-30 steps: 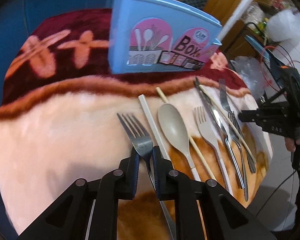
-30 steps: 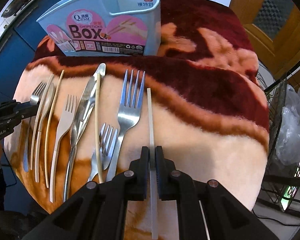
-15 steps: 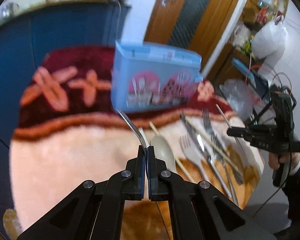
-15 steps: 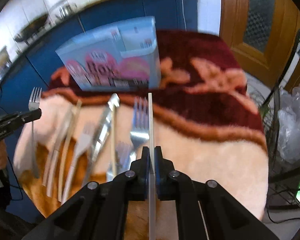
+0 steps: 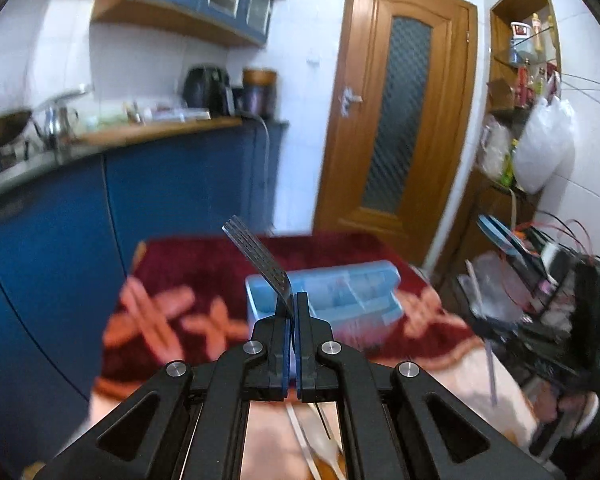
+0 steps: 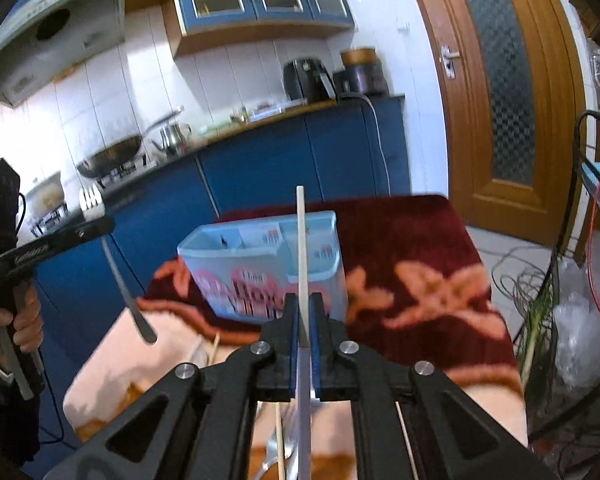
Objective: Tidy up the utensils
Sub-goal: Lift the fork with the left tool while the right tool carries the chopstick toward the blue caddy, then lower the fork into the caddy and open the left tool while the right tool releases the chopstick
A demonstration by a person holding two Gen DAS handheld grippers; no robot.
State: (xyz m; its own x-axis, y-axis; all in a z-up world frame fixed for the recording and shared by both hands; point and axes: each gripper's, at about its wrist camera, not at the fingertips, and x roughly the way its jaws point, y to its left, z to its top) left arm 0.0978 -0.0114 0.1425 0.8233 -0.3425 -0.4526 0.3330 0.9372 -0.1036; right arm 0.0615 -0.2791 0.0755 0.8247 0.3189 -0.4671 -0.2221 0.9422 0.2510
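Left wrist view: left gripper [image 5: 292, 300], jaws closed on a metal fork [image 5: 256, 254] near its neck, tines slanting up and to the left, clear of the desk. Beyond it stands the light-blue utensil box [image 5: 340, 300], open-topped with inner dividers, on a dark red and peach blanket [image 5: 172, 312] that covers the desk; the compartments are blurred, and no utensil rises above the rim. A few pale utensil handles [image 5: 300, 432] lie on the blanket under the jaws, partly hidden. At the right edge the other gripper carries a thin pale stick. Right wrist view: right gripper [image 6: 305, 304], jaws closed on a white chopstick [image 6: 301, 248] that runs straight up between them, its tip above the box's far rim, its lower end passing back under the jaws. The utensil box [image 6: 260, 268] shows two or more compartments, with what seems a small item in the left one, too blurred to name. The left gripper [image 6: 88, 232] at the left edge holds its fork with the handle hanging down over the blanket. Another chopstick [image 6: 278, 444] and further handles lie below. Status, as judged: two pieces lifted, neither yet in the box; most of the utensils left on the blanket.
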